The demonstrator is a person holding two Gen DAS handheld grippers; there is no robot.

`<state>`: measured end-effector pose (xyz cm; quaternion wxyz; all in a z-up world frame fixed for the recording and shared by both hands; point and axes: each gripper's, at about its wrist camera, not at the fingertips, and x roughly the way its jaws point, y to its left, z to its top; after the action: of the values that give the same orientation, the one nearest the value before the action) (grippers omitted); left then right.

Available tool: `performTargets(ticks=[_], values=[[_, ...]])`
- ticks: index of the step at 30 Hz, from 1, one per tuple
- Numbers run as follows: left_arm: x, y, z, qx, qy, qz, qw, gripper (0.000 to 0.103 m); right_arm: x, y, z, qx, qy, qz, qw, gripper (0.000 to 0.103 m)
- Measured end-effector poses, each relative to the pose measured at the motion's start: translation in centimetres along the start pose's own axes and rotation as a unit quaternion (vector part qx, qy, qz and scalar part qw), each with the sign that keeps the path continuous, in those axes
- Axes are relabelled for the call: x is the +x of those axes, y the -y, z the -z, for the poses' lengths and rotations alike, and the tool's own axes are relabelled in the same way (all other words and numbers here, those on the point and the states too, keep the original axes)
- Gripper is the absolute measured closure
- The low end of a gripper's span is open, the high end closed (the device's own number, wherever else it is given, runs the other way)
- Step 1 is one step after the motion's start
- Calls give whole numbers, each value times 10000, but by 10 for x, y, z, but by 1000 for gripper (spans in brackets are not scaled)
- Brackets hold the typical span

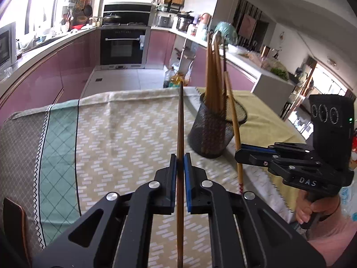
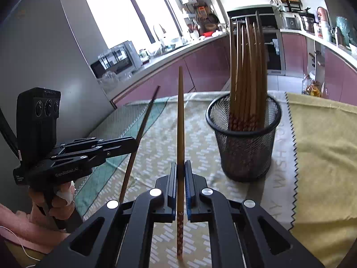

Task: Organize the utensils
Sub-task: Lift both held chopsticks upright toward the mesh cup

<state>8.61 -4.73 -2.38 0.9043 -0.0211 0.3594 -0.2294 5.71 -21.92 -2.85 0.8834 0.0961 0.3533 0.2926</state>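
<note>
— Fingers on both sides are pinched tight, each on one chopstick. My left fingers (image 1: 180,163) clamp the dark chopstick (image 1: 180,120); my right fingers (image 2: 180,172) clamp the pale chopstick (image 2: 180,116) with the flowered end.

— Which way do the sticks point?

— Each runs along its own fingers, forward and up, the tip well past the pads and the tail hanging back beneath the linkage. So the long axis is already near upright, close to the lean of the bundle of chopsticks (image 2: 247,71) standing in the mesh cup (image 2: 245,147).

— And where is the cup from you?

— It stands on the patterned cloth (image 1: 125,120) on the table, ahead and to the right of both hands. From my right wrist its rim is just beside the fingers, slightly forward. From my left wrist it lies farther right, with my right gripper (image 1: 287,158) near it.

— So which hand goes first?

— My right, I judge; it is nearer. The stick must travel right and over the rim, then drop tail first into the open front part, since the bundle fills the back and would block a tilted entry.

— The left?

— It would have to cross over afterwards.
</note>
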Motion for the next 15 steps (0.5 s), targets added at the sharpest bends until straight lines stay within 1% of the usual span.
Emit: performTargets(ticks=[5, 15], values=[[-16, 5, -8, 10, 197, 226, 9996, 96, -16, 1, -8, -14, 255, 29, 9997, 97], [-32, 11, -23, 19, 508, 468, 9976, 96, -31, 3, -16, -3, 522, 62, 9986, 97]])
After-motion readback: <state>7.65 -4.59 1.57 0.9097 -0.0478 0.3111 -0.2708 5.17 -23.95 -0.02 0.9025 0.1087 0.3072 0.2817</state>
